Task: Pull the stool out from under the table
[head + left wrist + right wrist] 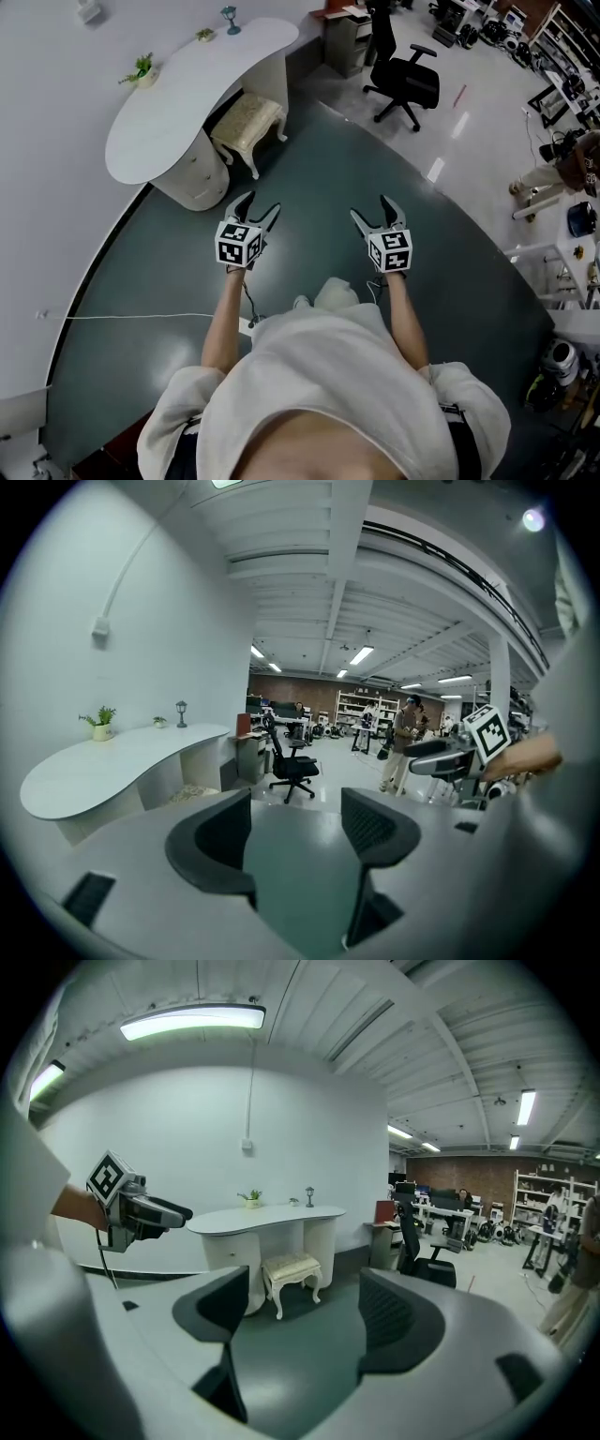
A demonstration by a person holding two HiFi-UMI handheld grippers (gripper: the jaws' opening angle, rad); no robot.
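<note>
Left gripper (258, 206) and right gripper (372, 211) hang with jaws apart and empty over the floor (328, 173), well apart from the stool (248, 117) half-tucked under the table (187, 94), so approach, grasp and pull all seem left to do.

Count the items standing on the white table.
3, along its back edge: a potted plant at left, a small green ornament in the middle, a lamp-shaped figure at right. None seems hidden.
</note>
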